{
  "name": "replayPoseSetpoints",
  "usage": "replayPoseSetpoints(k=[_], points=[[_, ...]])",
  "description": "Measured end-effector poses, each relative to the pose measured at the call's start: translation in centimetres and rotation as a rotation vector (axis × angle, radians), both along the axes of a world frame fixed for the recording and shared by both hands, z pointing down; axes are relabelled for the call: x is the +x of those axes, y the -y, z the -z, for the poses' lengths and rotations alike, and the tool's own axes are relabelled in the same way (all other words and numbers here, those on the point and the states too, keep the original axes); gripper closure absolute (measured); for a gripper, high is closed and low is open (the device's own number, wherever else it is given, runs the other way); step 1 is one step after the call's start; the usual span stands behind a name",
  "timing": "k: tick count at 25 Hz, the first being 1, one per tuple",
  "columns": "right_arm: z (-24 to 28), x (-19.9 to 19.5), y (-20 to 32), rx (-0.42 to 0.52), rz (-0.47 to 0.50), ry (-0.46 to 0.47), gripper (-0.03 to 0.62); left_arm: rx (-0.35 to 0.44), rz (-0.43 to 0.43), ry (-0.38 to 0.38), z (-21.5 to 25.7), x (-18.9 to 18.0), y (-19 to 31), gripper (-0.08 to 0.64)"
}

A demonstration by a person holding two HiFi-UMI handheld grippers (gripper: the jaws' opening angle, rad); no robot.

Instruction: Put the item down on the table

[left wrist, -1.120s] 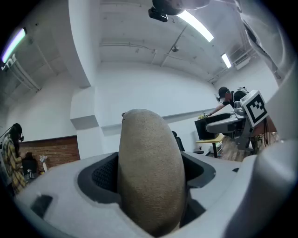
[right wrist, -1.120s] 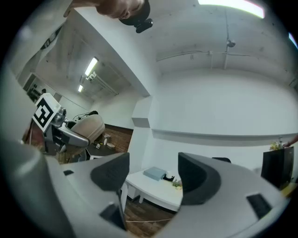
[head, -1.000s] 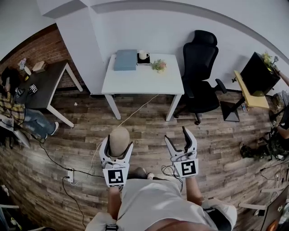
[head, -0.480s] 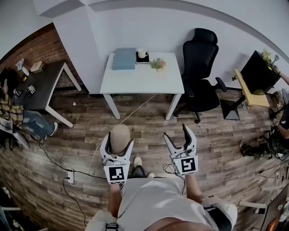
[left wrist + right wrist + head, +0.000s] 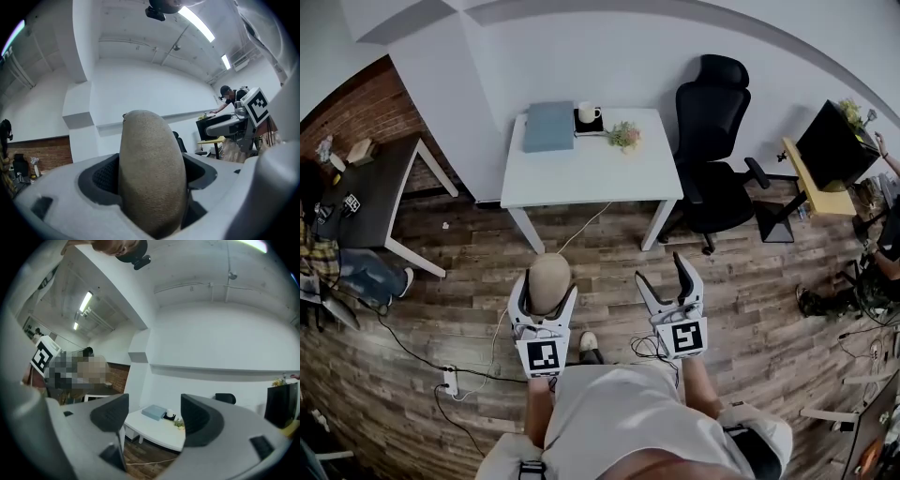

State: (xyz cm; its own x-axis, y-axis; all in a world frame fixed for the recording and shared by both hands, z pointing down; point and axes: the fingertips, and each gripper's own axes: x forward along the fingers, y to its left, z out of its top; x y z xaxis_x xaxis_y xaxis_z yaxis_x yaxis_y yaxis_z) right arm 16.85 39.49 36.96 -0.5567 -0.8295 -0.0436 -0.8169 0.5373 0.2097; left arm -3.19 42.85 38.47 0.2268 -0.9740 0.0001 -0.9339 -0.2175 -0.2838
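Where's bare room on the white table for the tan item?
On the white table, the whole front half is bare, plus the right side past the plant. Crowded along the back edge: blue-grey box, mug, plant.

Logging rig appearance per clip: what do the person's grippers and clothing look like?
The left gripper and right gripper have white bodies with dark-padded jaws, each carrying a cube with a black-and-white square marker. The person wears a light shirt.
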Motion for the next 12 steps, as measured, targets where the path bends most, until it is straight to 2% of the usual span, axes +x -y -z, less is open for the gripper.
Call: replayPoseSetpoints(k=[12], points=[[0.1,-4.2,6.2,0.004,-0.044,-0.014,0.259,0.004,-0.073,-0.006,0.0,-3.5,7.3,0.16]])
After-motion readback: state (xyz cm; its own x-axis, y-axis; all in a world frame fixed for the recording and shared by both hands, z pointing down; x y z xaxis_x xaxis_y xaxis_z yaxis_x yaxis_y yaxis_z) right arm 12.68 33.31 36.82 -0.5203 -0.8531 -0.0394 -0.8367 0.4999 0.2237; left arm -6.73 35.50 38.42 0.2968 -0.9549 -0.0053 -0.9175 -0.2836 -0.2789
